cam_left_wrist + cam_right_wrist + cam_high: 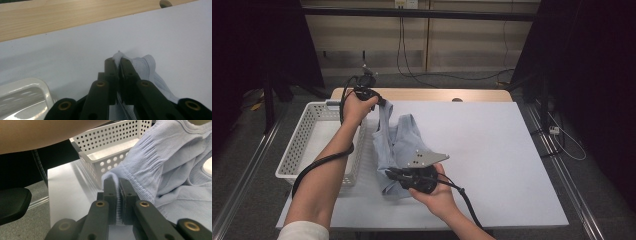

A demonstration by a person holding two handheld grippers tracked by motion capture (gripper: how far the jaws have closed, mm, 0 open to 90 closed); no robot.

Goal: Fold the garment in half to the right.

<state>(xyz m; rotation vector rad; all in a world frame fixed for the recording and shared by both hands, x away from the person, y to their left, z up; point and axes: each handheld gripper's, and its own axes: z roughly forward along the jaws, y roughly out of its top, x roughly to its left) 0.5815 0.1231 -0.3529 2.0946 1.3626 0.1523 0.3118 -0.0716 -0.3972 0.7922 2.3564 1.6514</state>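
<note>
Holding a light blue garment (pixel 398 142) pinched in both the left gripper (pixel 381 103) and right gripper (pixel 388 172), beside the basket (pixel 307 132), suggests lifting; next likely swinging it over the basket.

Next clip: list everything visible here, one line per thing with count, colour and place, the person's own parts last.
garment: one, pale blue ribbed knit, on the white table top beside the basket, held at two edges.
basket: one, white, perforated plastic, at the table's left side.
table top: one, white sheet over a light wooden board whose far edge shows.
cables: several, black, on the floor beyond the table.
left gripper: one, black, jaws shut on the garment's far edge, near the basket's far corner.
right gripper: one, black with a grey plate on top, jaws shut on the garment's near hem.
hands and forearms: two, entering from the bottom, each holding a gripper.
</note>
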